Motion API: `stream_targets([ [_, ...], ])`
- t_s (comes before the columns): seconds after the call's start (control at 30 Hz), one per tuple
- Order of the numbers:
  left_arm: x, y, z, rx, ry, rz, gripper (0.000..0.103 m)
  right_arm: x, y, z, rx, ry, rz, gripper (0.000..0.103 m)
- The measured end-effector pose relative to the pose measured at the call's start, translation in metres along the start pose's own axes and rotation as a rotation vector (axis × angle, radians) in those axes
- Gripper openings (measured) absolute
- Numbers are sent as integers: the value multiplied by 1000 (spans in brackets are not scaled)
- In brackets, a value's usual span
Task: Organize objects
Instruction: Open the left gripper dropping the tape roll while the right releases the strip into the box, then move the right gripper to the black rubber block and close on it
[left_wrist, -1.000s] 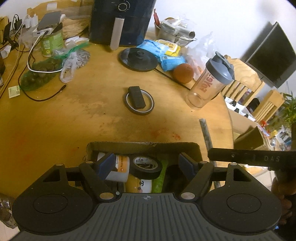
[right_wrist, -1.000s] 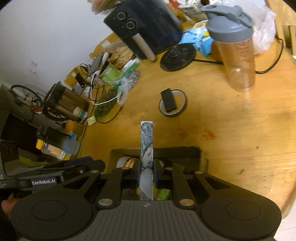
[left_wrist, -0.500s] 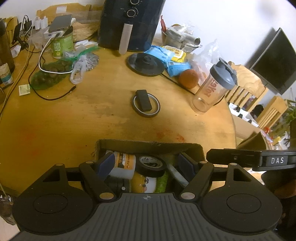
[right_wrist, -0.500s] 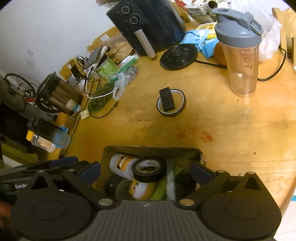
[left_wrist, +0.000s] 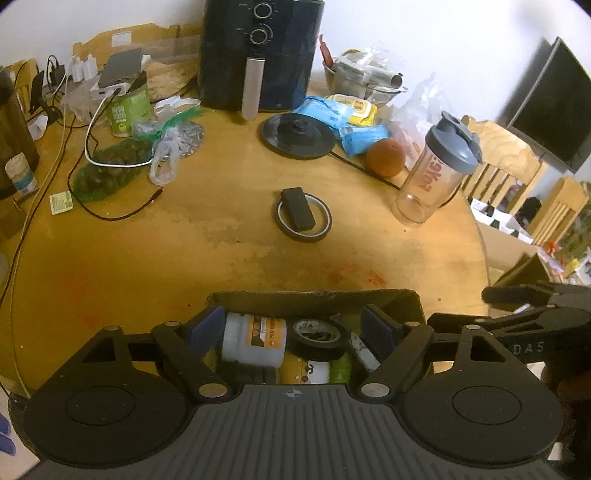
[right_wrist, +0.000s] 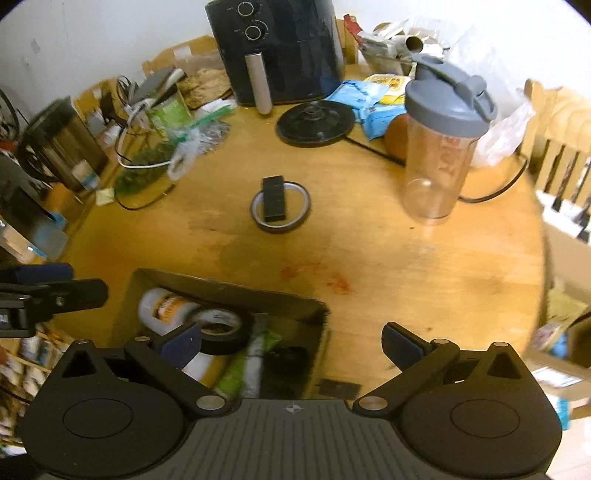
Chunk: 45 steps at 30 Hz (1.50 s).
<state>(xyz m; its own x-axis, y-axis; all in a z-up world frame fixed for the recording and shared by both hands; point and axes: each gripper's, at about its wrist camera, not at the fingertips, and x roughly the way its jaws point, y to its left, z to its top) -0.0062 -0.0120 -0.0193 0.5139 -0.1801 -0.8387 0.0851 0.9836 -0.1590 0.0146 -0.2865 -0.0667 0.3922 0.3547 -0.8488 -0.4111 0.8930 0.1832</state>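
Two grippers hover over a cardboard box (left_wrist: 317, 297) at the bottom centre of both views, on the near edge of a round wooden table (left_wrist: 221, 243). Its walls are dark and worn, and it is packed: a white jar (left_wrist: 255, 341) with an orange label whose print is too small to read, a roll of black tape (left_wrist: 319, 338) lying on top, a marbled white-and-grey bar (right_wrist: 255, 354) lying lengthways, and something bright green (right_wrist: 236, 373) beside it. Above the box the left gripper (left_wrist: 295, 328) has its jaws apart with nothing pressed between the blue pads; they have just been widening a little. Toward the box's right side in its own view, the right gripper (right_wrist: 291, 341) is spread as wide as it goes, empty, having just let go. Mid-table, in the centre of each frame, a small black block (left_wrist: 297, 208) rests across a thin tape ring (left_wrist: 304, 219). At right stands a clear shaker bottle (left_wrist: 432, 177) with a grey lid and red lettering that I cannot make out. "DAS" shows in the lower right of the left view, on the right gripper's body. An orange (left_wrist: 386, 157) and a black air fryer (left_wrist: 258, 55) sit toward the top.
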Motion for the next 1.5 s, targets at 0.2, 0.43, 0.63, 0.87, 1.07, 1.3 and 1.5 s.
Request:
stream_targets([
  [0.2,-2,-5,0,32,-15,37,82,-6,6,0,-66,-17,-98,103],
  [0.43,-2,-8,2,63,-25,52,86,-3,4,-1,-69,-8,-153,103],
  [0.63,0,-7,6,78,-15,28,87,2,6,-2,-31,2,-126,103],
  [0.87,3,1,2,84,6,-9,87,5,15,-1,-8,-16,-91,103],
  [1.07,-2,20,-1,84,14,-29,87,1,27,1,29,-55,-70,103],
  [1.3,-16,51,1,70,-12,-82,87,-3,40,9,97,-112,-59,103],
  [1.5,-21,75,-2,60,-20,-112,87,0,52,17,113,-125,-67,103],
])
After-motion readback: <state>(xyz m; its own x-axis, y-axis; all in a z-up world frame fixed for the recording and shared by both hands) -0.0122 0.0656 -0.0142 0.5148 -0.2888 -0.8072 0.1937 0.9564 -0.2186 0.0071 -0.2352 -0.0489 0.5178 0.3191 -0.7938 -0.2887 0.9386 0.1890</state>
